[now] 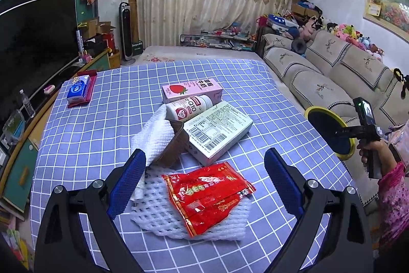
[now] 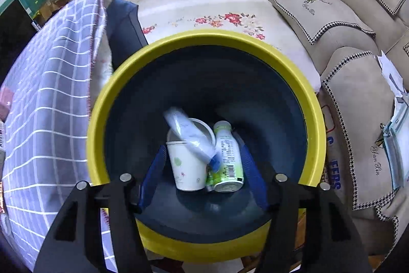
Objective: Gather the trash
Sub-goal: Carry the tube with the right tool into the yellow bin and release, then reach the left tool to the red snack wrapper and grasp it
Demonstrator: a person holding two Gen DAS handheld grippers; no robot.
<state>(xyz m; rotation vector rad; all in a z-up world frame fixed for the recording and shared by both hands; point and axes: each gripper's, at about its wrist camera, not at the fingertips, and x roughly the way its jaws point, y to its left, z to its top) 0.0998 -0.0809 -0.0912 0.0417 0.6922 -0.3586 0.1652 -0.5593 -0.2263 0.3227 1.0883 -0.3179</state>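
My right claw (image 2: 202,170) hangs spread over the bin (image 2: 107,99); left claw (image 1: 204,181), spread, may snag foam netting (image 1: 158,219) under the red packet (image 1: 207,193).

Left wrist camera looks down across the worktop (image 1: 76,145); right peers steeply into the yellow-rimmed bin (image 2: 107,99), glimpsed by both.

Tablecloth (image 1: 102,119): lavender-blue with a white grid. Wrapper (image 1: 208,192): bright red with gold print, lying on white foam netting (image 1: 153,219). Carton (image 1: 191,90): pink with a red strawberry. Pill bottle (image 1: 189,108): white with a red label. Box (image 1: 217,129): pale green-white with black barcodes. Bin (image 2: 317,119): yellow rim, dark blue-black inside. Paper cup (image 2: 186,168): white with faint green and pink marks. Drink bottle (image 2: 228,160): white and green. Sofa (image 2: 332,22): beige with black-and-white houndstooth edging.
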